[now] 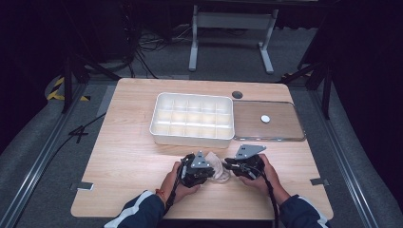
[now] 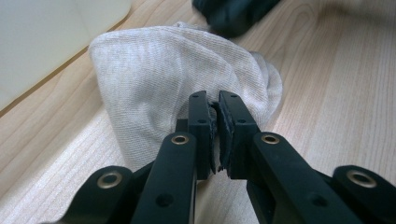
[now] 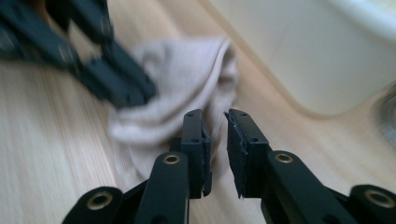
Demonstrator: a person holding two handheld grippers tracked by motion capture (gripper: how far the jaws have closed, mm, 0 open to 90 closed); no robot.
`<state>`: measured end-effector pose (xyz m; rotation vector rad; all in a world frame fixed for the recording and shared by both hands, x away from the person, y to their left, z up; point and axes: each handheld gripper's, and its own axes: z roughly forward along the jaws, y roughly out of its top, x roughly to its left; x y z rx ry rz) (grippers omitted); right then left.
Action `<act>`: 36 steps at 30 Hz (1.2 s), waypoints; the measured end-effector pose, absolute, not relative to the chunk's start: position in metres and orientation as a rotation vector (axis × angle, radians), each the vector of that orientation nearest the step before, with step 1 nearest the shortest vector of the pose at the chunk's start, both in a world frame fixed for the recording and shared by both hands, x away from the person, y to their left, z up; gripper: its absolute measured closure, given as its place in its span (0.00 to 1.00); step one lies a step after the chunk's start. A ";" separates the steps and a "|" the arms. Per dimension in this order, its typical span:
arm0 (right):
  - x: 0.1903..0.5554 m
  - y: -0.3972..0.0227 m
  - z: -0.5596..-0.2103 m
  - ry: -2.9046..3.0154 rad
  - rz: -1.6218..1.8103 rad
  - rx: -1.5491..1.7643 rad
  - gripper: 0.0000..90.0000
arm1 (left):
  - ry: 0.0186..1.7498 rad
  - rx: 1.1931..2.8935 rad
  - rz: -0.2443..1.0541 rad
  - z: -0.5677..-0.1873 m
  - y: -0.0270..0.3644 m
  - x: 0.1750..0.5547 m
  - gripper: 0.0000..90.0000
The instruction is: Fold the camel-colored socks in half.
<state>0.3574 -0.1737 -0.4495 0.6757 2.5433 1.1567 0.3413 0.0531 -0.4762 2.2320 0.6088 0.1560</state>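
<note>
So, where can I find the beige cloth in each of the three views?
High view: the beige cloth lies low in the middle, between the two grippers, in front of the white tray.
Left gripper view: the cloth is in the centre, just beyond the fingers, which are closed on its edge.
Right gripper view: the cloth is in the upper middle.
Shared landmark: the white tray, near the cloth in all three views.

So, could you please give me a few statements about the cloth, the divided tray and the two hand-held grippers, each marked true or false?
1. The beige knitted cloth lies on the light wooden table. True.
2. The white divided plastic tray holds cloths. False: its compartments look empty.
3. The clear plastic lid covers the tray. False: it lies beside it.
4. The left hand-held gripper is nearly shut at the cloth's edge. True.
5. The right hand-held gripper grips the tray. False: it points at the cloth.
</note>
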 end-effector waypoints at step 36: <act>0.353 -0.147 -0.469 2.604 1.043 0.556 0.96 | 0.746 2.209 0.038 -0.478 0.079 0.362 0.79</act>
